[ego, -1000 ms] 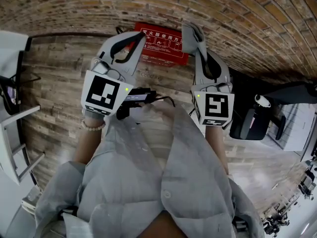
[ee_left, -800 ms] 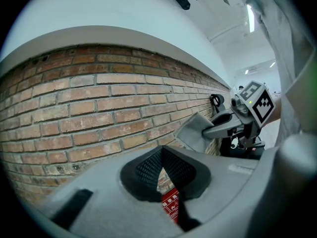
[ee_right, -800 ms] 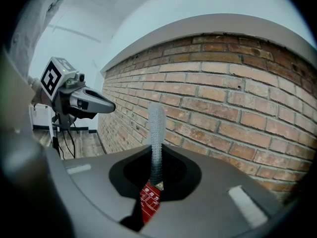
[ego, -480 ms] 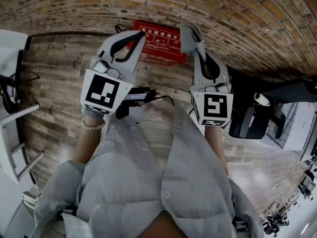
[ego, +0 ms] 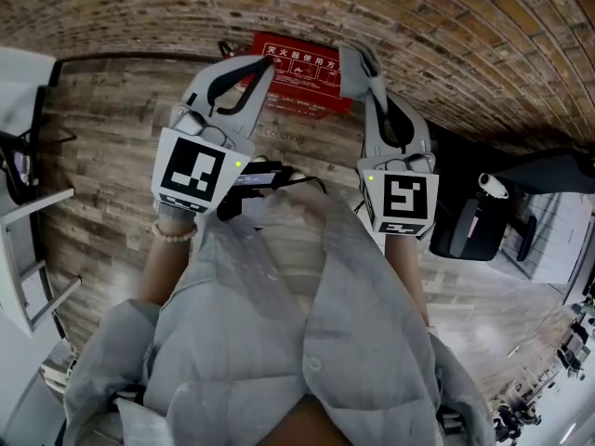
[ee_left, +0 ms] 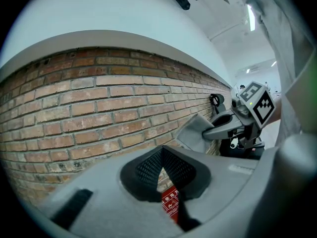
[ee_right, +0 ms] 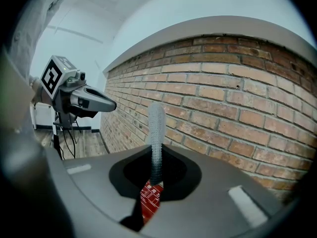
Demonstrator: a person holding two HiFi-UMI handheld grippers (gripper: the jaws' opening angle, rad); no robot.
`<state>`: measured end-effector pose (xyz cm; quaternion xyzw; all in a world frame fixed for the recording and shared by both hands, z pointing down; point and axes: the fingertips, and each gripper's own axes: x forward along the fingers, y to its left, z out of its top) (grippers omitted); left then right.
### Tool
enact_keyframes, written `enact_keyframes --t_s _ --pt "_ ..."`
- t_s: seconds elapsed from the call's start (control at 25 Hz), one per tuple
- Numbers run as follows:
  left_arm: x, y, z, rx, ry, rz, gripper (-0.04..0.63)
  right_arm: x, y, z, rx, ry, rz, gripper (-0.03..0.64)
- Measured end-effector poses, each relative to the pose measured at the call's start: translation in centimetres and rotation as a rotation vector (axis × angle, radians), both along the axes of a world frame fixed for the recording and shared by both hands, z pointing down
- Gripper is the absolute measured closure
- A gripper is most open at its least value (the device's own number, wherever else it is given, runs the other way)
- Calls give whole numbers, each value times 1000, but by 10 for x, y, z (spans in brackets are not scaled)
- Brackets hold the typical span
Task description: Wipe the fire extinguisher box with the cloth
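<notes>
One red box (ego: 303,85), one cloth (ee_right: 156,128) — in right gripper (ee_right: 154,175), left gripper (ee_left: 161,157) closed

Brick wall (ego: 446,26) (reddish), wooden plank floor (ego: 102,156)

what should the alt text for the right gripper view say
The right gripper has its jaws shut on a grey cloth that stands up between them, before a brick wall. A red fire extinguisher box shows below the jaws; the left gripper sits at left.
</notes>
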<state>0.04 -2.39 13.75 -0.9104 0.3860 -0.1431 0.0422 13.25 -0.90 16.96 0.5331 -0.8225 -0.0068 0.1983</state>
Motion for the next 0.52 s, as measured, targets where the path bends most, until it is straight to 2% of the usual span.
enact_keyframes --t_s 0.24,0.52 --pt "2 3 1 1 -3 3 597 -1 1 -2 21 1 -6 597" --pt "8 5 2 2 -3 4 597 6 5 3 0 12 -4 597"
